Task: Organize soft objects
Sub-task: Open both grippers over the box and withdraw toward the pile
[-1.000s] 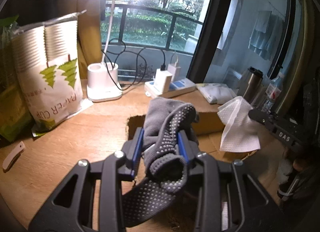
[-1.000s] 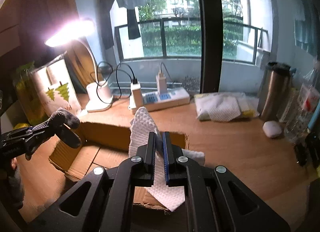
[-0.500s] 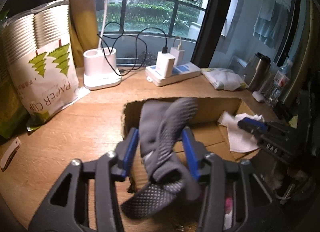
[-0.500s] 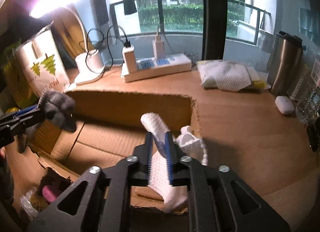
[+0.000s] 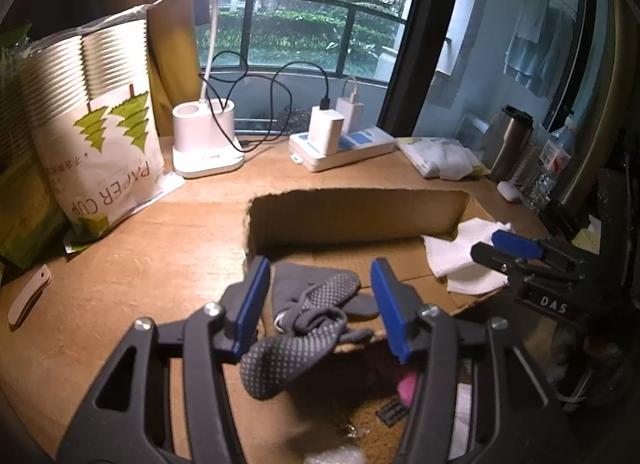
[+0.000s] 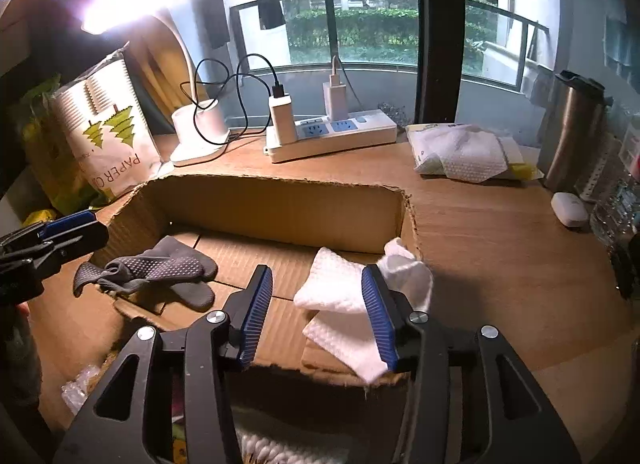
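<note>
A grey dotted sock (image 5: 304, 320) lies in the shallow cardboard box (image 5: 352, 216), draped over its near edge. My left gripper (image 5: 320, 304) is open right above the sock, its fingers apart on both sides of it. The sock also shows in the right wrist view (image 6: 156, 272), with the left gripper (image 6: 60, 236) beside it. A white cloth (image 6: 340, 304) lies in the box's right corner (image 6: 404, 216), hanging over the near edge. My right gripper (image 6: 316, 300) is open over it. The right gripper (image 5: 516, 248) and the cloth (image 5: 460, 256) also show in the left wrist view.
On the wooden desk behind the box stand a paper cup bag (image 5: 100, 136), a white lamp base (image 5: 204, 140), a power strip with chargers (image 5: 340, 144), a folded cloth pack (image 6: 460, 152) and a steel flask (image 6: 572, 136). A small white case (image 6: 568, 208) lies at the right.
Both grippers came down to the box and opened. The sock dropped from the left gripper into the box; the white cloth dropped from the right gripper into the box's right corner.
</note>
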A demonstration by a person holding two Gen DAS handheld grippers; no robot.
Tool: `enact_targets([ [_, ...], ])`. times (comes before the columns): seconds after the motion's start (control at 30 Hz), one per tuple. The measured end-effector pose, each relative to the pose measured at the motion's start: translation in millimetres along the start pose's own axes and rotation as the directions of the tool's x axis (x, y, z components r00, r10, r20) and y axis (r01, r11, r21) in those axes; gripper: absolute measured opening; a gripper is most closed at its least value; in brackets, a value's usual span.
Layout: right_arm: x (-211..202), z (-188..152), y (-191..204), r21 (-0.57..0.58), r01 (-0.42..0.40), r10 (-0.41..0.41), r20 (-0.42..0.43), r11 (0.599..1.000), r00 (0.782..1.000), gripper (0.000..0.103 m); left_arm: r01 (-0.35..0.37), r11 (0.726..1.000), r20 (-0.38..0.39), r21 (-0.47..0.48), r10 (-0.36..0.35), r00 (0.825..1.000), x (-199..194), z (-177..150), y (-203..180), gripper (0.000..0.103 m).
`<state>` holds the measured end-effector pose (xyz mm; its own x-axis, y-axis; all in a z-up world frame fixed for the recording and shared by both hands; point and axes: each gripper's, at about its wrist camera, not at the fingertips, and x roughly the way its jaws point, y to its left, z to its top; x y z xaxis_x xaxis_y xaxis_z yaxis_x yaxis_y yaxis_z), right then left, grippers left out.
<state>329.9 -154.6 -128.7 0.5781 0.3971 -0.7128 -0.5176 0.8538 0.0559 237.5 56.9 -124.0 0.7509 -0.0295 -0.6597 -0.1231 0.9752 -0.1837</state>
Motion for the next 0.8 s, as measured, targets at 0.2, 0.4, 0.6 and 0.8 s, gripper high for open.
enact_targets([
  [0.2, -18, -7, 6, -0.008, 0.013, -0.012, 0.019, 1.000, 1.000, 0.051, 0.008, 1.000, 0.016, 0.004, -0.008, 1.000, -14, -5, -3, 0.061],
  [0.4, -36, -15, 13, -0.012, 0.022, -0.022, 0.035, 1.000, 0.999, 0.052, 0.015, 1.000, 0.030, 0.007, -0.015, 0.999, -30, -14, -5, 0.061],
  [0.6, -49, -26, 19, -0.011, 0.032, -0.031, 0.039, 0.999, 0.999, 0.052, 0.022, 1.000, 0.023, 0.009, -0.022, 0.999, -40, -27, -5, 0.062],
  [0.8, -56, -39, 24, -0.010, 0.034, -0.034, 0.032, 0.999, 0.999, 0.053, 0.029, 0.999, 0.013, 0.015, -0.029, 0.999, -46, -39, -7, 0.062],
])
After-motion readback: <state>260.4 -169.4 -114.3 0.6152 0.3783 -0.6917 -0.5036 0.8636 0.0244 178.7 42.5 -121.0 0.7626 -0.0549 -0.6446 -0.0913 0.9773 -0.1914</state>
